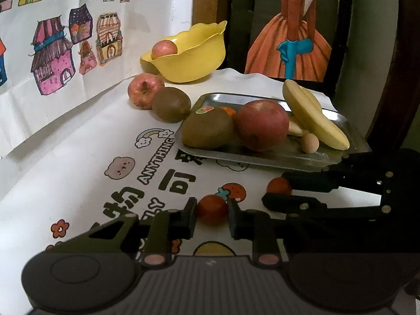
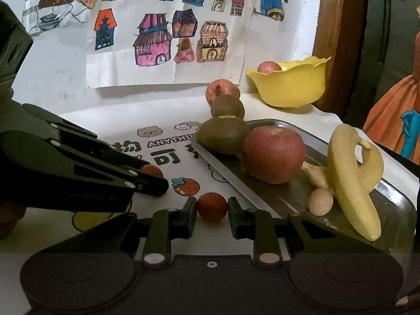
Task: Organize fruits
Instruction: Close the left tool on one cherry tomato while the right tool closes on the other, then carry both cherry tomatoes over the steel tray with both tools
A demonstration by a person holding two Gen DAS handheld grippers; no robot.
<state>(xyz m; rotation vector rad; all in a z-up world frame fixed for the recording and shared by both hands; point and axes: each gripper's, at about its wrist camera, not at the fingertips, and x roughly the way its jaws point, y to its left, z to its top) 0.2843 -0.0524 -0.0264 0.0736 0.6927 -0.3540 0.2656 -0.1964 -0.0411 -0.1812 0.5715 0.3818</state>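
My left gripper is shut on a small red fruit just above the printed table cover. My right gripper grips another small red fruit beside the metal tray. Each gripper shows in the other's view: the right one by the tray's near edge, the left one at the left. The tray holds a kiwi, a red apple, a banana and a small tan round fruit. A yellow bowl holds an apple.
A loose apple and kiwi lie on the cover between the bowl and the tray. Paper drawings of houses hang on the wall behind. A dark wooden frame stands behind the bowl.
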